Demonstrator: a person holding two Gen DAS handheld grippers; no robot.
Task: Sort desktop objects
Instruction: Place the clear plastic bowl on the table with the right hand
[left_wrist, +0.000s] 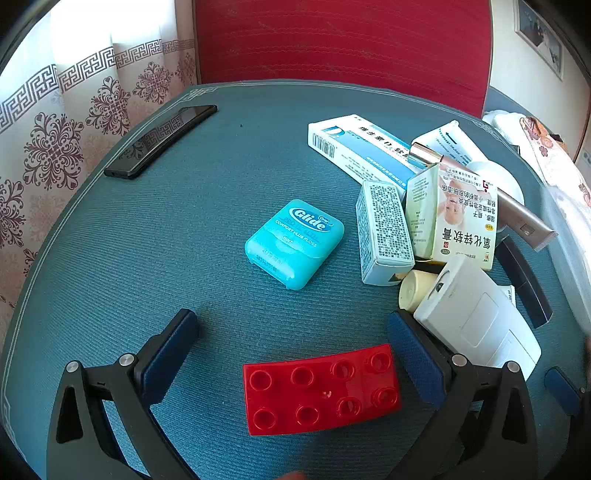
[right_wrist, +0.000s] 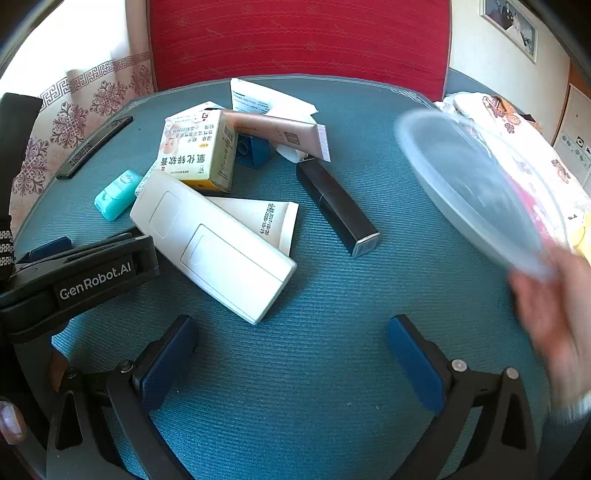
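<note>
Where right wrist misses, red brick (left_wrist: 320, 390), left-only

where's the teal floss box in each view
Left wrist: the teal floss box lies near the picture's middle, alone on the blue mat, left of the pile.
Right wrist: the same box is small at the left, at the pile's left edge, above the other gripper.
Shared landmark: the yellow-green ointment carton standing in the pile.
</note>
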